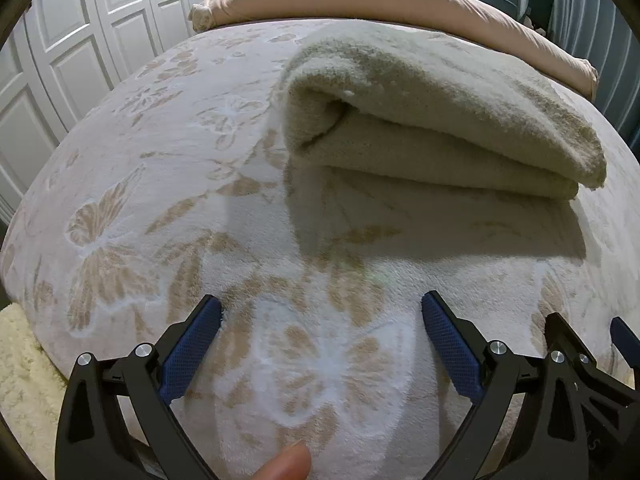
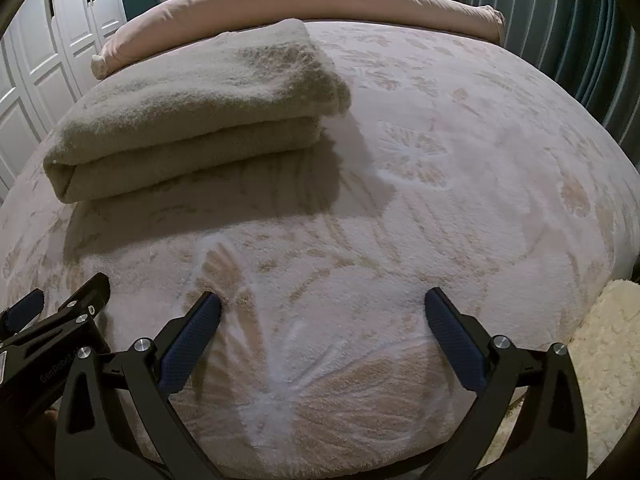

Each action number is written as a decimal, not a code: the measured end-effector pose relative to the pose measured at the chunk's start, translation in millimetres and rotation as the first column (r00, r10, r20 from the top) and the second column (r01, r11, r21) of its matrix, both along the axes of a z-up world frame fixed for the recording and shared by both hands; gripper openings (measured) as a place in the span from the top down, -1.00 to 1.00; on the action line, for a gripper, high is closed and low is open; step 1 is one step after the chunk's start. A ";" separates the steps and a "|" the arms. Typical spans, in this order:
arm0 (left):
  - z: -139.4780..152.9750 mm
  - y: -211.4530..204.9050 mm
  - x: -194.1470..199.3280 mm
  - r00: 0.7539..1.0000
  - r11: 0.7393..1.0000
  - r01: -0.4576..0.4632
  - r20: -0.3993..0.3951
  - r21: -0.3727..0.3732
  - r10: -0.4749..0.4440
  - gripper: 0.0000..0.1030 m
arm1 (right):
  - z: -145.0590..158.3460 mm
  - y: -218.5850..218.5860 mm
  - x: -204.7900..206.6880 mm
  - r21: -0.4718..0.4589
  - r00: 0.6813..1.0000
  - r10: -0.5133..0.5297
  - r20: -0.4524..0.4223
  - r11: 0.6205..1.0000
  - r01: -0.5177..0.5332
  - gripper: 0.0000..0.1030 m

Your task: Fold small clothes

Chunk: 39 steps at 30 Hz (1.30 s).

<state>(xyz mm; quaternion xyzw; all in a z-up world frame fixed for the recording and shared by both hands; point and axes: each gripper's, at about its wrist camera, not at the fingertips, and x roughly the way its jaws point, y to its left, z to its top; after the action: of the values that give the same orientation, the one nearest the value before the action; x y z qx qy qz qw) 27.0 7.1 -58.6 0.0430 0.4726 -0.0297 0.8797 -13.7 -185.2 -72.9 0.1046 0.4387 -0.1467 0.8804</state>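
A beige fleecy cloth (image 1: pixel 432 120) lies folded in several layers on the bed, ahead and to the right in the left wrist view, ahead and to the left in the right wrist view (image 2: pixel 192 112). My left gripper (image 1: pixel 320 320) is open and empty, hovering over the bedspread well short of the cloth. My right gripper (image 2: pixel 320 316) is open and empty too, beside the left one. The right gripper's frame shows at the right edge of the left view (image 1: pixel 580 360); the left gripper's shows at the left edge of the right view (image 2: pixel 52 320).
The bedspread (image 1: pixel 160 200) is pale with a butterfly and leaf pattern. A pink duvet roll (image 2: pixel 320 4) lies across the far end. White wardrobe doors (image 1: pixel 60 40) stand to the left. A cream fluffy rug (image 2: pixel 608 340) lies by the bed's near edge.
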 end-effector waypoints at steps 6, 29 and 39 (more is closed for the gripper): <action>0.6 -1.3 0.8 1.000 1.000 -0.002 -0.008 0.007 0.002 -0.90 | 0.0 -0.5 1.0 0.000 1.000 0.002 0.000 1.000 -0.002 -0.91; -0.1 -4.4 2.3 1.000 1.000 -0.012 -0.009 0.023 0.012 -0.90 | -0.6 -0.3 4.1 -0.013 1.000 0.008 -0.001 1.000 -0.008 -0.91; 0.0 -4.3 2.9 1.000 1.000 -0.011 -0.009 0.024 0.011 -0.90 | -0.4 -0.2 4.1 -0.014 1.000 0.007 -0.001 1.000 -0.007 -0.91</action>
<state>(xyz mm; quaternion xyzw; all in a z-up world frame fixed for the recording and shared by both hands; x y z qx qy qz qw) 29.8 2.8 -58.7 0.0509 0.4771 -0.0192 0.8772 -9.5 -185.3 -73.3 0.0969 0.4386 -0.1465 0.8814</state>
